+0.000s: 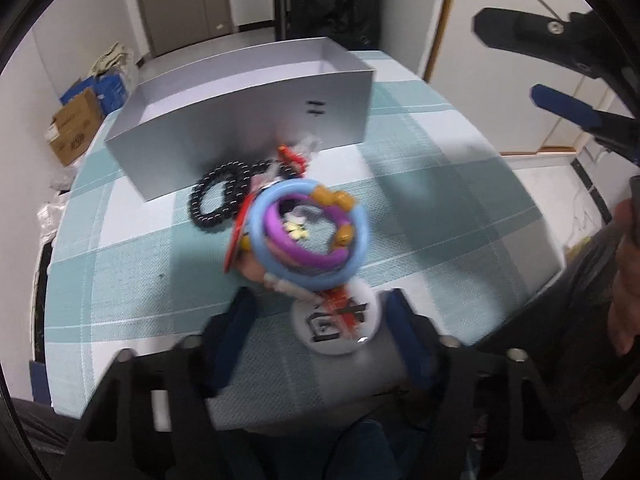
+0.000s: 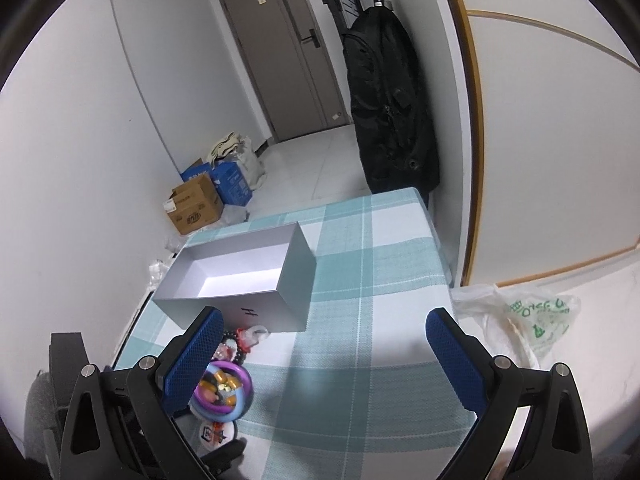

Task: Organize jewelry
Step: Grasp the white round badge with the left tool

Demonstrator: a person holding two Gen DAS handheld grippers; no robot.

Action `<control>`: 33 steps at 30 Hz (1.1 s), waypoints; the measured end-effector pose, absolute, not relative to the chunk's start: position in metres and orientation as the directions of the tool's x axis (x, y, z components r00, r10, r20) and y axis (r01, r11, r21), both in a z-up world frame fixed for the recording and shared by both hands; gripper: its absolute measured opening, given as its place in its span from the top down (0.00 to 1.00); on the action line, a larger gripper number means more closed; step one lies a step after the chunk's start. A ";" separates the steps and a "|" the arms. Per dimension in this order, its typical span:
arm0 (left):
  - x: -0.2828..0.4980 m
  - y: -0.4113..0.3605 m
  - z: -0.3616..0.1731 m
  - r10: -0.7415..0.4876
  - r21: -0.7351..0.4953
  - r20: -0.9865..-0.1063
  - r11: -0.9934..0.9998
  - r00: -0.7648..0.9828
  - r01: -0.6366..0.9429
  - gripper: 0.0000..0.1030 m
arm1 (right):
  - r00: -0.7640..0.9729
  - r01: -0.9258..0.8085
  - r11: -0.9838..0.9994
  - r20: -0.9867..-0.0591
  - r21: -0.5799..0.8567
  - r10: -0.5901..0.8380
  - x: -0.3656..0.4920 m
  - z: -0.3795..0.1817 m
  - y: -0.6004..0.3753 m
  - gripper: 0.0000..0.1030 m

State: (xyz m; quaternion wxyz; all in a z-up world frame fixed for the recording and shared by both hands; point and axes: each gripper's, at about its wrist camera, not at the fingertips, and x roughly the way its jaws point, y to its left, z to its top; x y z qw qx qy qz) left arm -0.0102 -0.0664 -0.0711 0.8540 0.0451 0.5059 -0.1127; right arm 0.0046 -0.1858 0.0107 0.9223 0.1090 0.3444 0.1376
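The grey box (image 2: 236,280) stands open near the far left corner of the checked tablecloth (image 2: 380,280), and from the right wrist view its inside is bare: nothing has gone in yet, so I judge the sorting has barely begun. All the jewelry lies in one heap on the cloth just in front of the box's near wall. Closest to that wall are a black bead bracelet (image 1: 218,196) and some red and clear pieces (image 1: 294,156), too blurred to name. Nearer the near edge sits a light blue bangle (image 1: 308,236) with a purple bangle (image 1: 304,236) and amber beads (image 1: 334,198) stacked inside it, over a white round tag (image 1: 336,322).

The left gripper (image 1: 320,320) hangs over that stack with the tag between its fingers; the jaws stand partly apart, and I cannot tell whether the pads press on anything. The right gripper (image 2: 324,352) is spread wide and holds nothing, off to the right of the heap.

Only the right view looks down into the box and shows a plastic bag (image 2: 532,320) past the right edge. Only the left view shows the black bracelet whole and the person's hand (image 1: 626,272) at the right.
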 end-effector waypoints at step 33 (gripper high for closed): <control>0.007 0.015 -0.008 -0.557 -0.540 -0.662 0.819 0.502 0.195 0.64 | 0.648 -0.230 0.933 -0.672 0.276 0.359 0.005 -0.003 -0.169 0.01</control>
